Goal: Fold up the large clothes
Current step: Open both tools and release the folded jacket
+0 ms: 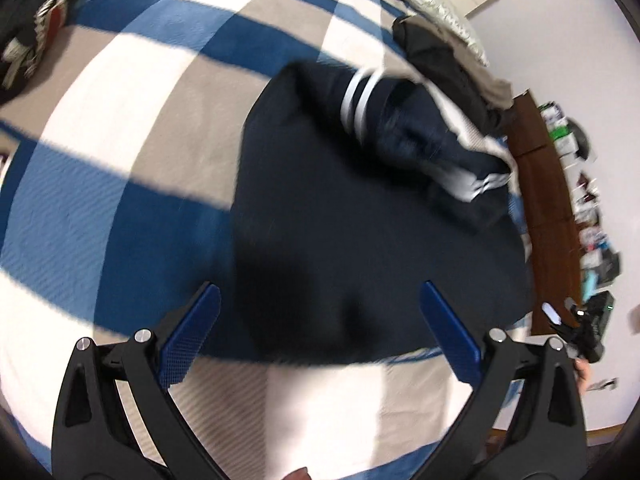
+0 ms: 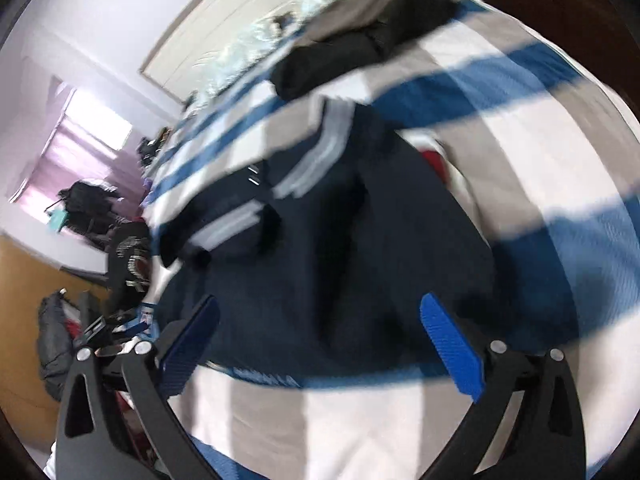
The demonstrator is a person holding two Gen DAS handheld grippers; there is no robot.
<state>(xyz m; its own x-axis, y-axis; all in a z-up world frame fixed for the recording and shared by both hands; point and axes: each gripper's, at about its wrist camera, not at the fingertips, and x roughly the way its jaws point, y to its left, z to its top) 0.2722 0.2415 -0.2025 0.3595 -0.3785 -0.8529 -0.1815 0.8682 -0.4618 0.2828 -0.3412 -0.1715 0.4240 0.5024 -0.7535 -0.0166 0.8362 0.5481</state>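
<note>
On the bed: a navy garment point(image 1: 352, 216) is spread over the blue, white and grey striped cover point(image 1: 120, 128), its plain body near the grippers and its striped cuffs bunched at the far right.
Garment state: the near hem is laid fairly flat, while the sleeves point(image 1: 424, 128) are crumpled on top at the far end; folding is judged to be at an early stage, the cloth being laid out so that edges can be reached.
Left gripper point(image 1: 320, 328): it is held wide apart above the near hem, nothing is clasped between its blue pads point(image 1: 192, 336), and it is poised over the left part of the garment, presumably so that an edge can be pinched.
Right gripper point(image 2: 320, 340): it is likewise spread wide and empty, held over the near edge of the garment point(image 2: 360, 248); contact with the cloth cannot be told because of blur.
Placement: both grippers are kept near the same hem, side by side, which is judged to suit a two-handed lift of a wide piece.
Other clothes: a dark folded pile point(image 1: 448, 52) is set at the far right by the pillow point(image 1: 440, 8), and a printed black garment point(image 1: 36, 28) is left at the far left, both well apart from the working area.
Risk: the bunched sleeves may be trapped inside a fold unless they are first smoothed.
</note>
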